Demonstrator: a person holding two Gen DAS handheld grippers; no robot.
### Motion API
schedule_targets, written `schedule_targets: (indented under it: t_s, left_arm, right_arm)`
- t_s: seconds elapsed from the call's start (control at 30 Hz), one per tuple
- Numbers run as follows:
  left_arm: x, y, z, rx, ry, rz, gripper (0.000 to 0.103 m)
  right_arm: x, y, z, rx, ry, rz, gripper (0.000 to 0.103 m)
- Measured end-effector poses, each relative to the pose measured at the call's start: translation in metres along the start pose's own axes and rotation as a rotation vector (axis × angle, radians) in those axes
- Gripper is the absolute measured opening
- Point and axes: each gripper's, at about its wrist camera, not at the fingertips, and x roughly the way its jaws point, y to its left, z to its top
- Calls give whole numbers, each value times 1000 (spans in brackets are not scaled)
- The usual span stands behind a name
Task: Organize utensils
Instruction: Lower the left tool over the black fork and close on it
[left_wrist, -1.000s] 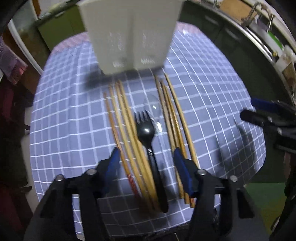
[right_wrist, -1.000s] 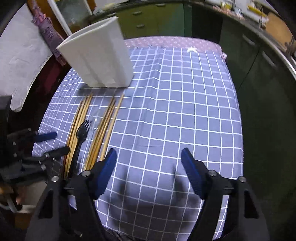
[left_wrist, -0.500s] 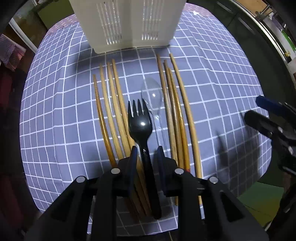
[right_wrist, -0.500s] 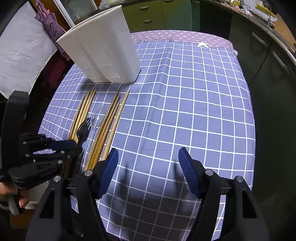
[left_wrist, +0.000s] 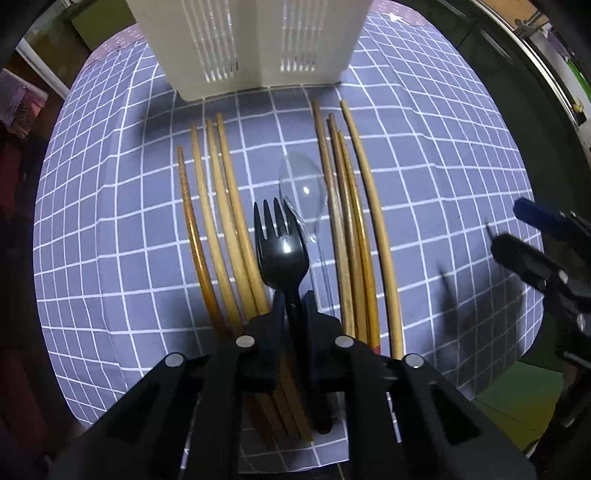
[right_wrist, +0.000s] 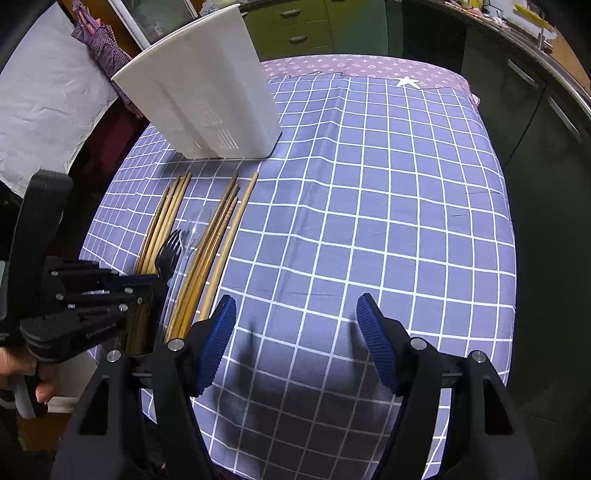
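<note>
My left gripper (left_wrist: 294, 308) is shut on the handle of a black plastic fork (left_wrist: 281, 254), tines pointing toward the white slotted utensil holder (left_wrist: 255, 44). Several wooden chopsticks lie in a left bunch (left_wrist: 218, 221) and a right bunch (left_wrist: 351, 229) on either side of the fork. A clear plastic spoon (left_wrist: 303, 184) lies between them. In the right wrist view the fork (right_wrist: 168, 254), holder (right_wrist: 207, 107) and left gripper (right_wrist: 155, 282) show at the left. My right gripper (right_wrist: 295, 339) is open and empty above the cloth, right of the chopsticks.
A blue-grey checked tablecloth (right_wrist: 369, 206) covers the table. Dark green cabinets (right_wrist: 535, 122) stand to the right and behind. The right gripper shows at the right edge of the left wrist view (left_wrist: 535, 243). The table's near edge lies just under both grippers.
My left gripper moved forward and closed on the fork's handle; it was open a second ago. The fork now sits a little closer to the holder. The right gripper stayed open.
</note>
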Motion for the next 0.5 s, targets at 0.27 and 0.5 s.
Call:
schedule_targets:
  t_s: [0.27, 0.5]
  left_arm:
    - [11, 5, 13, 16, -7, 36, 12]
    - [-2, 1, 14, -5, -126, -32, 9]
  right_arm:
    - [-2, 3, 0, -2, 4, -13, 74]
    - [-5, 8, 0, -14, 18, -64, 59]
